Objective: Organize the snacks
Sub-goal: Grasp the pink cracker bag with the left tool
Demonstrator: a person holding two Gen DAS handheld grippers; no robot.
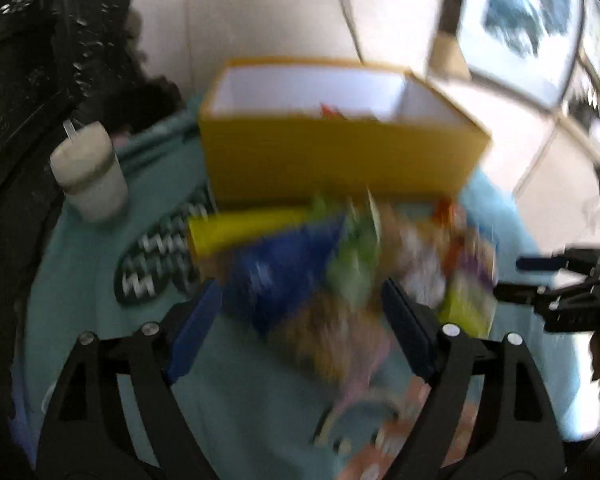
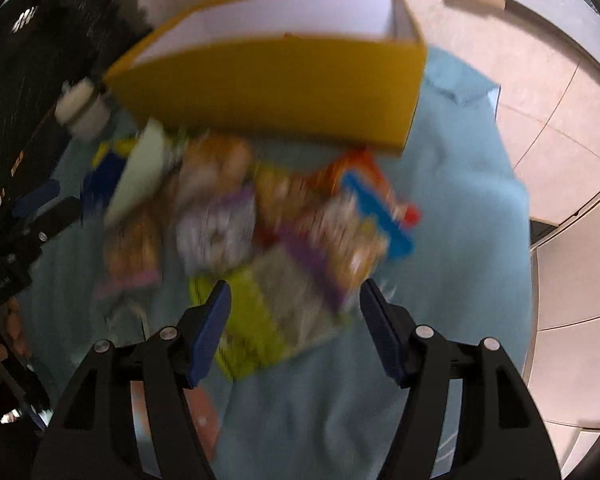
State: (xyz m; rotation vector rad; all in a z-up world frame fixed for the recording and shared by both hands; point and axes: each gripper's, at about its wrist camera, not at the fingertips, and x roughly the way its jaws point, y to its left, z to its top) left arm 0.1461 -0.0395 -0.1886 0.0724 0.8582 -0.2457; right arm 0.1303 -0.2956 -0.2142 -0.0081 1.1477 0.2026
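Observation:
A yellow open box (image 1: 336, 160) with a white inside stands at the back of a teal cloth; it also shows in the right wrist view (image 2: 276, 88). A blurred heap of snack packets (image 1: 340, 272) lies in front of it, among them a blue bag (image 1: 276, 276) and a yellow tube (image 1: 244, 230). In the right wrist view the heap (image 2: 244, 216) includes a lime-green packet (image 2: 260, 316) and an orange-and-blue packet (image 2: 380, 200). My left gripper (image 1: 300, 320) is open above the blue bag. My right gripper (image 2: 294, 316) is open above the lime-green packet. Neither holds anything.
A white lidded cup (image 1: 88, 172) stands left of the box, also seen in the right wrist view (image 2: 82, 110). A black-and-white zigzag mat (image 1: 160, 264) lies on the teal cloth (image 2: 460, 240). Dark furniture fills the left. Pale floor tiles (image 2: 560, 140) lie to the right.

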